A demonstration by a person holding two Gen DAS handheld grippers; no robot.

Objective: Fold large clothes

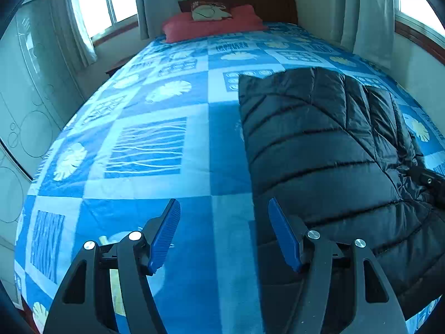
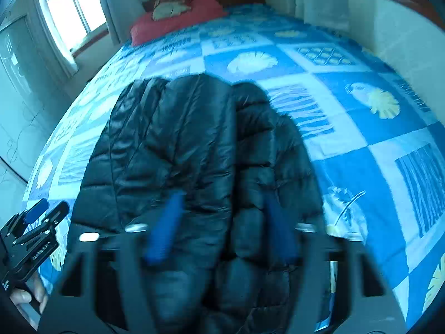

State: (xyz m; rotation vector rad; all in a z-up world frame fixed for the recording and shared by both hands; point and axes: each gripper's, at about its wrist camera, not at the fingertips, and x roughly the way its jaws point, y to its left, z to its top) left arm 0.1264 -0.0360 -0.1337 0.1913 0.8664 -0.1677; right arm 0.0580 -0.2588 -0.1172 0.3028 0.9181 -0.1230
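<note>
A black quilted puffer jacket (image 1: 319, 150) lies folded lengthwise on the blue patterned bedspread (image 1: 155, 150). My left gripper (image 1: 222, 233) is open and empty, hovering over the bedspread just left of the jacket's near edge. In the right wrist view the jacket (image 2: 180, 144) fills the middle. My right gripper (image 2: 222, 222) is open, blurred by motion, with its blue fingers (image 2: 167, 228) spread over the jacket's near end. The left gripper also shows at the left edge of that view (image 2: 36, 222), held by a hand.
A red pillow (image 1: 211, 23) with a pale cushion sits at the wooden headboard. Windows with curtains (image 1: 83, 27) flank the bed. A wardrobe (image 1: 25, 105) stands at the left. A wall runs along the bed's right side.
</note>
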